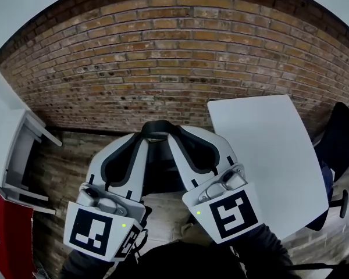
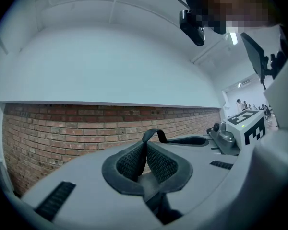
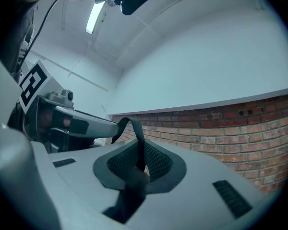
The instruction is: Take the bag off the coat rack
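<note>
Left gripper (image 1: 143, 136): you hold it up in front of you, nearest the lens with its marker cube low at the left. Its jaws are clenched on the bag strap (image 1: 157, 127), and the left gripper view shows the dark band pinched between the meshed pads.
Bag strap: it arches as a short dark loop from the left gripper's tips across to the right gripper's tips and touches both. You have it pinched at each end, with the hump of the loop standing between and just above the two tools.
Pale shape (image 1: 166, 211): it sits low between the two grippers, under the strap. You cannot tell from here whether it is the body of the bag.
Right gripper (image 1: 173, 135): you hold it just beside the left one, with the tips angled toward each other. It grasps the same strap, which runs down between its pads and out over the top toward the left gripper.
White cabinet (image 1: 14, 147): at your far left, well apart from the grippers.
Brick wall (image 1: 163, 57): behind both tools and the strap.
White tabletop (image 1: 267, 156): to your right, near the right gripper.
</note>
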Motion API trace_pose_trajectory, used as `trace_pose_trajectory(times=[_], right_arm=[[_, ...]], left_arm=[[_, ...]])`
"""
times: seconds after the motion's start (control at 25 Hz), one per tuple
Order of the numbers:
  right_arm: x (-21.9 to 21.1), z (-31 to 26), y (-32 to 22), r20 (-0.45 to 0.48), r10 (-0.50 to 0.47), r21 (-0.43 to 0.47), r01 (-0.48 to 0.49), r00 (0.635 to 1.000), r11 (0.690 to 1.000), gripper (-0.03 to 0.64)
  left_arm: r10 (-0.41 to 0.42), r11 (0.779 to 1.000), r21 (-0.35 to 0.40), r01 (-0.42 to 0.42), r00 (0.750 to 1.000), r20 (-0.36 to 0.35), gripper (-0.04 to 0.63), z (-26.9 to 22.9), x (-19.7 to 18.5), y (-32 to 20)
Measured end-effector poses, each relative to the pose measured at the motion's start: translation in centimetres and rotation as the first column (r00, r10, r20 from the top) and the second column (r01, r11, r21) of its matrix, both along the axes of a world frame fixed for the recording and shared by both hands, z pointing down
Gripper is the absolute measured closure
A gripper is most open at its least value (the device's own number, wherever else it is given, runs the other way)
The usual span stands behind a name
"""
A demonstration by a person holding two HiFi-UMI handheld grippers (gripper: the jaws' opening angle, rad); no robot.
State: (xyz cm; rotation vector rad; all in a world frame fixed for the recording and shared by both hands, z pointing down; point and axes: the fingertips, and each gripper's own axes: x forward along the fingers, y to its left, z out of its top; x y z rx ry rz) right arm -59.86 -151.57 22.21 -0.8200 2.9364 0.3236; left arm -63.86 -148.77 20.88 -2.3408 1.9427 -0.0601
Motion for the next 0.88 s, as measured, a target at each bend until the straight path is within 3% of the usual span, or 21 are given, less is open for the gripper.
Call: trace_pose_trajectory(times=[0.2,0.48,0.68,0.88], right_arm=[[1.0,-4.0,-5.2,-0.008,0.024,0.052,-0.023,1.0,0.998,0.577],[5.5,-9.2,-10.7,-0.021,0.136,0.138,-0.132,0.99,0.982,0.577],[10.5,-9.9,-14.3,-0.037,0.27,0.175,-0.26,0.962,0.95,0.577],[15.2,-8.7,-18.2,-0.069,0.402,0.196,-0.382,0.913,0.903,0.577]], left_arm=[[0.033,0.997,0.066,-0.032,0.999,-0.016,0.566,-4.2,0.8,-5.3],[0.169,0.977,0.136,-0.162,0.985,-0.04,0.566,-9.2,4.8,-11.2],[0.307,0.943,0.155,-0.296,0.95,-0.053,0.566,-9.6,9.7,-15.3],[0.439,0.895,0.127,-0.427,0.893,-0.097,0.566,-8.1,14.5,-19.5]])
